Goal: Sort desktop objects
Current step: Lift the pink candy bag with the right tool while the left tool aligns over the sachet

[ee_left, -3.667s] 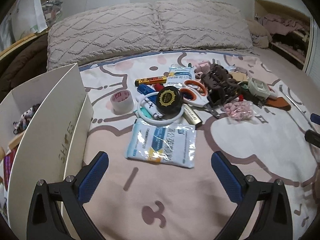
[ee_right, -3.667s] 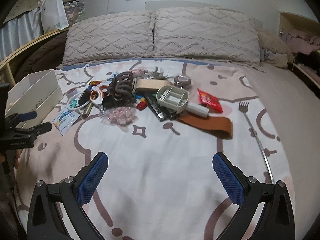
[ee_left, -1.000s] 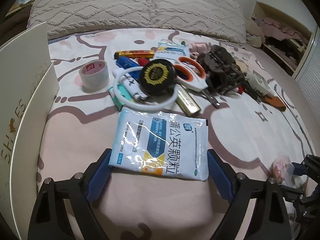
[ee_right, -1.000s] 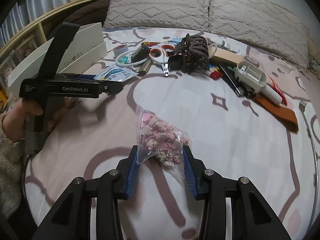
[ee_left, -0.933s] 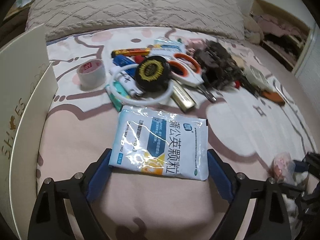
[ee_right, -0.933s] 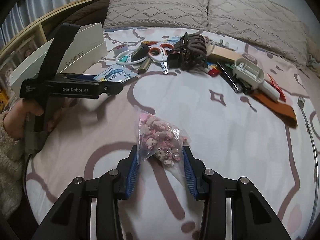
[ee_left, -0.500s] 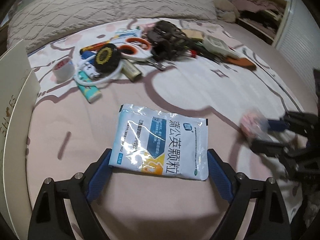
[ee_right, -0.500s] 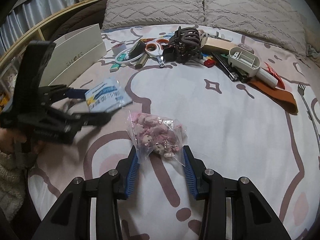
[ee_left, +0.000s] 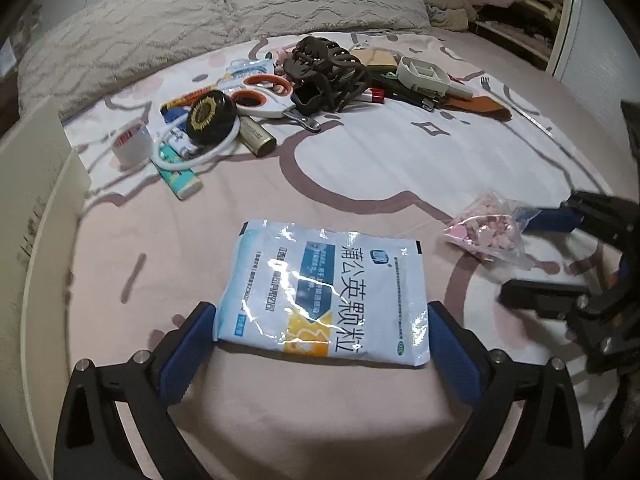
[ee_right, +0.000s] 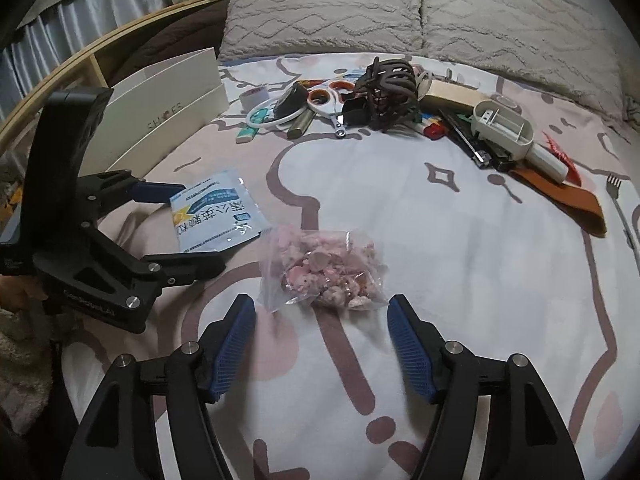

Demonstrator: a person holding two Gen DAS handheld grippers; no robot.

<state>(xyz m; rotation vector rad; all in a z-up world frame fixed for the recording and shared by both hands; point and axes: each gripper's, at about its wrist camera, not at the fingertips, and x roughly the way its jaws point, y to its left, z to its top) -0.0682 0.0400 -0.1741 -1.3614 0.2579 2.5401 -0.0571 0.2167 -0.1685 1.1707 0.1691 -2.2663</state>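
My left gripper [ee_left: 322,338] is shut on a white and blue medicine sachet [ee_left: 324,290], held by its two side edges just above the bedspread; it also shows in the right wrist view [ee_right: 216,210]. My right gripper [ee_right: 320,340] is open. A clear bag of pink pieces [ee_right: 324,270] lies on the bedspread just beyond its fingertips, free of the pads; it also shows in the left wrist view [ee_left: 486,232]. A pile of small objects lies further back: orange-handled scissors [ee_left: 264,96], a brown hair claw [ee_left: 324,70], a tape roll [ee_left: 132,144].
A white shoe box [ee_right: 160,108] stands at the left edge of the bed. Two pillows [ee_right: 420,4] lie at the head. A brown strap [ee_right: 568,200] and a fork-headed back scratcher [ee_right: 620,204] lie at the right. A wooden shelf [ee_right: 60,76] runs beyond the box.
My right gripper has opened and let go of the bag of pink pieces, which now rests on the bedspread. My left gripper still holds the sachet and has swung closer to the bag.
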